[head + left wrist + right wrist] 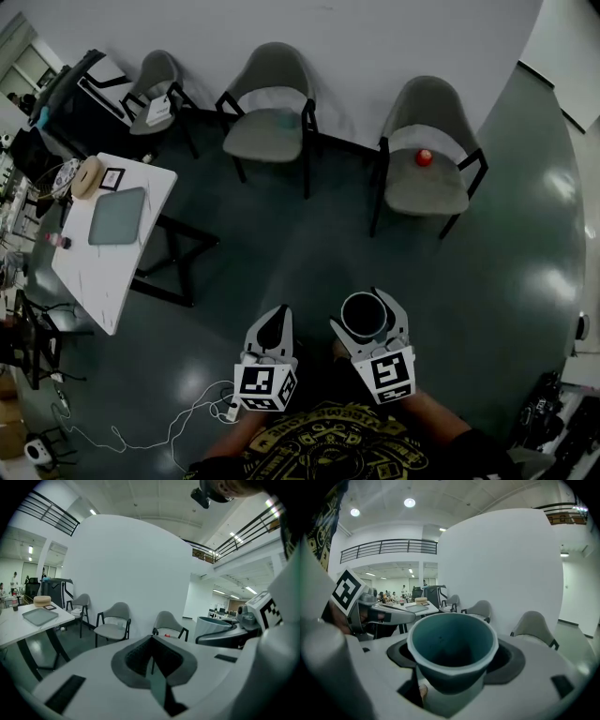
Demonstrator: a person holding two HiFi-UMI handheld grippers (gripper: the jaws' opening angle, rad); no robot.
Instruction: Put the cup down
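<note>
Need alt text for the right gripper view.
The right gripper clamps a teal cup upright between its jaws, open mouth toward the camera. Behind: a white table, grey chairs and a white wall.

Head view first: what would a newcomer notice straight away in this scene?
The teal cup stands out, clamped upright in the right claw low in the middle of the head view. Beside it, the left claw is shut on nothing. Further off, at the upper right, a small red object sits on the seat of the rightmost grey chair.
</note>
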